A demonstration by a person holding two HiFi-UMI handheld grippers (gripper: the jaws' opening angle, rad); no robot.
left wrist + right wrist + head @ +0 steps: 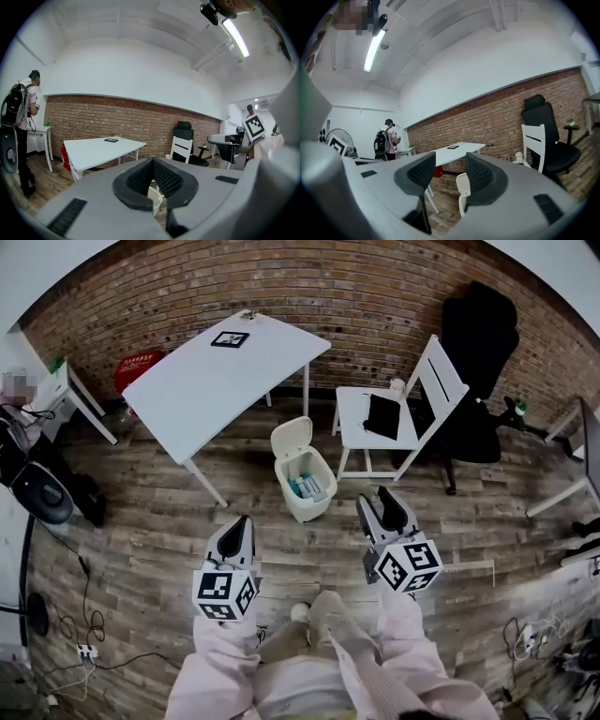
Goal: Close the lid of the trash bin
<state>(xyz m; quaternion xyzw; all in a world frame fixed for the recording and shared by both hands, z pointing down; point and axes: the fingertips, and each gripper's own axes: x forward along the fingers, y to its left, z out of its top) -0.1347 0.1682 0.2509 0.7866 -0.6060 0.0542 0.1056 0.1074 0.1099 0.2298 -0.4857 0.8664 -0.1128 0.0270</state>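
A small white trash bin (306, 486) stands on the wooden floor between the table and the white chair. Its lid (292, 437) is tipped up at the back, and blue and white litter shows inside. Both grippers hover short of the bin, one on each side of it. My left gripper (245, 519) points at it with its jaws closed together, nothing between them (151, 164); the bin (154, 199) peeks out below the pads. My right gripper (377, 496) is open and empty (450, 171), with the raised lid (462, 182) showing through the gap.
A white table (216, 371) stands left of the bin and a white chair (412, 399) with a black item on its seat right of it. A black office chair (478, 343) is against the brick wall. A person (21, 122) stands far left. Cables (84, 615) lie on the floor.
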